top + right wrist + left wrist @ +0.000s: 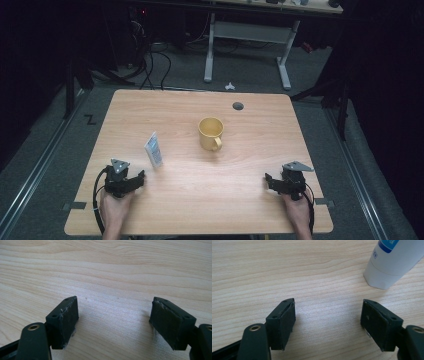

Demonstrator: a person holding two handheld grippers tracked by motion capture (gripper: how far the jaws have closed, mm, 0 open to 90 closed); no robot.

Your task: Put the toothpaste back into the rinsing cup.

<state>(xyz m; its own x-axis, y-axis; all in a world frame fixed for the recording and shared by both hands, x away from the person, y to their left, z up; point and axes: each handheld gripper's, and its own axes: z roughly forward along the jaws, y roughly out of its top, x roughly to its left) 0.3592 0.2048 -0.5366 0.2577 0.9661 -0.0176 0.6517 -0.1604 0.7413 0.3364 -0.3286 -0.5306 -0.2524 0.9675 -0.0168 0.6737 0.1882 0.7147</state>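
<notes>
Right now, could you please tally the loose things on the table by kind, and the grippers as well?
Yellow mug: 1
White and blue tube: 1
Grippers: 2, the left gripper and the right gripper, both open and holding nothing
Total: 4

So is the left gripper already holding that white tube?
No, the left gripper stands open on bare table, with the white tube lying ahead of it, untouched.
</notes>
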